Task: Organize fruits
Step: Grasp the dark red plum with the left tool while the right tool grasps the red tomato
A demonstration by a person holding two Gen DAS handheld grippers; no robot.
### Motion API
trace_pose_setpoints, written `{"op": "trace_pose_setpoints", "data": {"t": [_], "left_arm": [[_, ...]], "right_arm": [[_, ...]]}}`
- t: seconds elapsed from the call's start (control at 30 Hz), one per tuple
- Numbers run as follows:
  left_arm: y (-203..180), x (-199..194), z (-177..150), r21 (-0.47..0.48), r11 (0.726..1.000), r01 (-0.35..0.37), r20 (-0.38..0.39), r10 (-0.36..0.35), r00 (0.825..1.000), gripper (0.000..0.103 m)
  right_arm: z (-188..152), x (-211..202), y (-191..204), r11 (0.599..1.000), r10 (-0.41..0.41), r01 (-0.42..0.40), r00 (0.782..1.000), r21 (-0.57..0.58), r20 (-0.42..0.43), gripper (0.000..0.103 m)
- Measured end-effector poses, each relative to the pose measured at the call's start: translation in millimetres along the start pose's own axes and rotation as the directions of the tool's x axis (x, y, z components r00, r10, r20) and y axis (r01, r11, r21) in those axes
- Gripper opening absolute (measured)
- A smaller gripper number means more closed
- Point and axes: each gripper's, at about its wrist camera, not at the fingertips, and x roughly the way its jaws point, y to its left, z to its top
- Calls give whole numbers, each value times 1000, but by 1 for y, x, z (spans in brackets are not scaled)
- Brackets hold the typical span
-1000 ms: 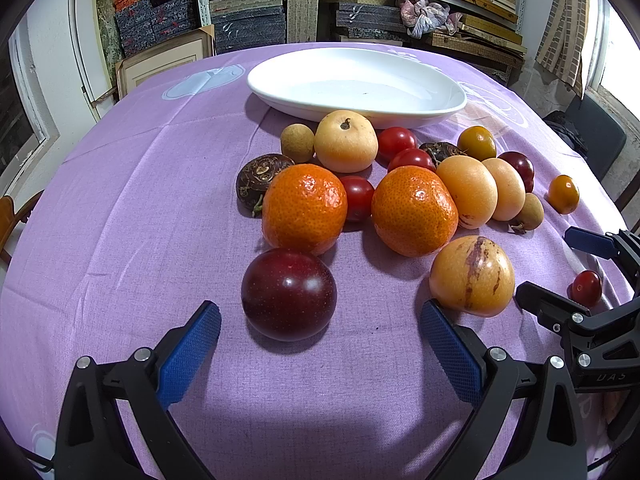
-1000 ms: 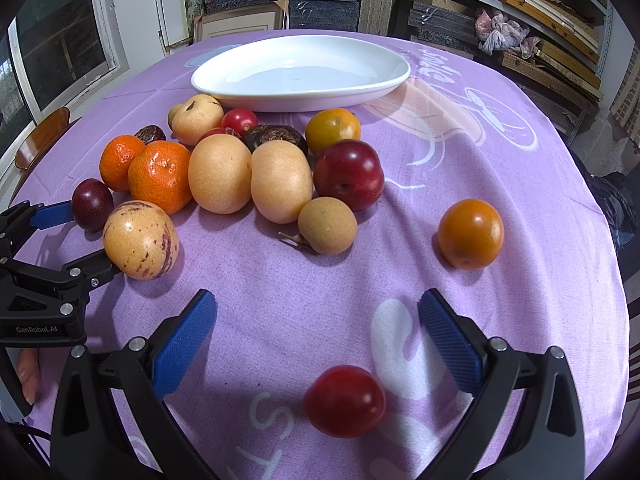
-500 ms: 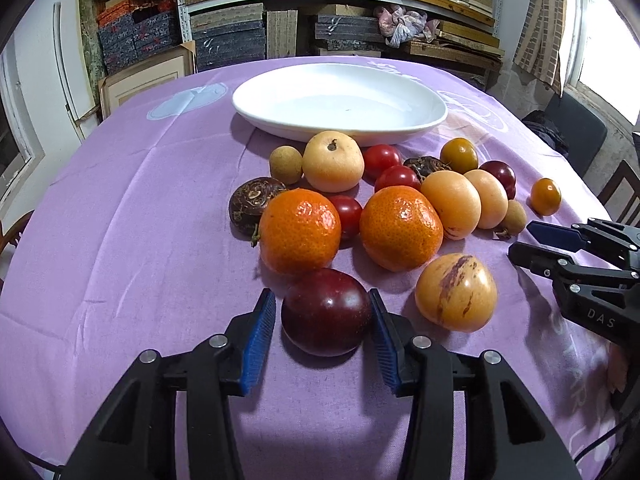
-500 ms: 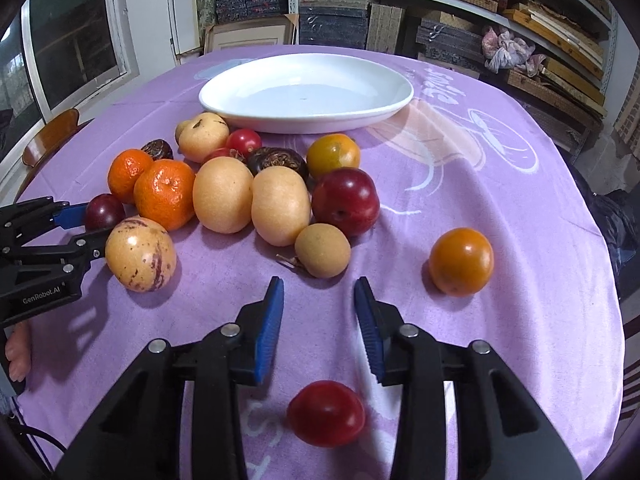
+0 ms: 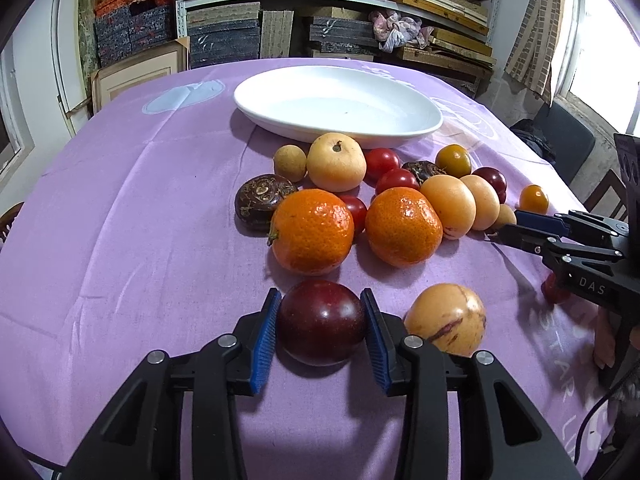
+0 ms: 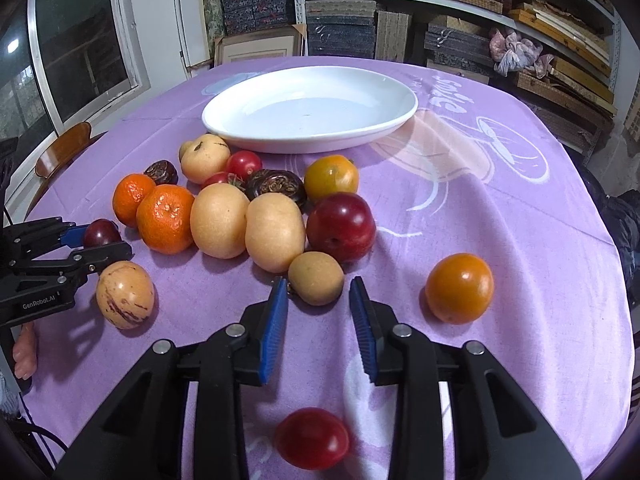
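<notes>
Both hand-held grippers have narrowed since a second ago.
Left hand-held gripper is closing, pads against the dark plum nearest the white plate's fruit cluster; right hand-held gripper is pinched together, empty, red tomato beneath it.

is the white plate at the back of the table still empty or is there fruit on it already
Empty. The white plate shows only its bare glossy inside in both wrist views, and all the fruit, such as the nearest orange, lies on the purple tablecloth in front of it.
</notes>
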Motion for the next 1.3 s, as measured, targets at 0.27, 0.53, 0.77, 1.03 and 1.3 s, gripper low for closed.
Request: {"op": "trace_pose_setpoints", "data": {"t": [0.27, 0.53, 0.77, 1.03, 1.3], "left_arm": [[4, -6, -5, -12, 1000, 14, 6, -14, 1000, 40], [1, -5, -3, -2, 999, 36, 6, -36, 999, 40], [-1, -6, -4, 7, 1000, 23, 7, -23, 1000, 40], [-1, -5, -3, 5, 1000, 8, 10, -8, 1000, 40], [1, -11, -1, 1, 1000, -3, 19, 3, 1000, 40]], "right_arm": [[-14, -20, -7, 999, 26, -26, 1000, 21, 2, 32], [-50, -58, -3, 999, 2, -2, 1000, -32, -7, 43], [-65, -48, 11, 998, 1, -5, 998, -70, -63, 34], [-64, -50, 6, 999, -8, 6, 999, -48, -37, 31], [-61, -53, 3, 999, -6, 5, 1000, -47, -15, 30]]}}
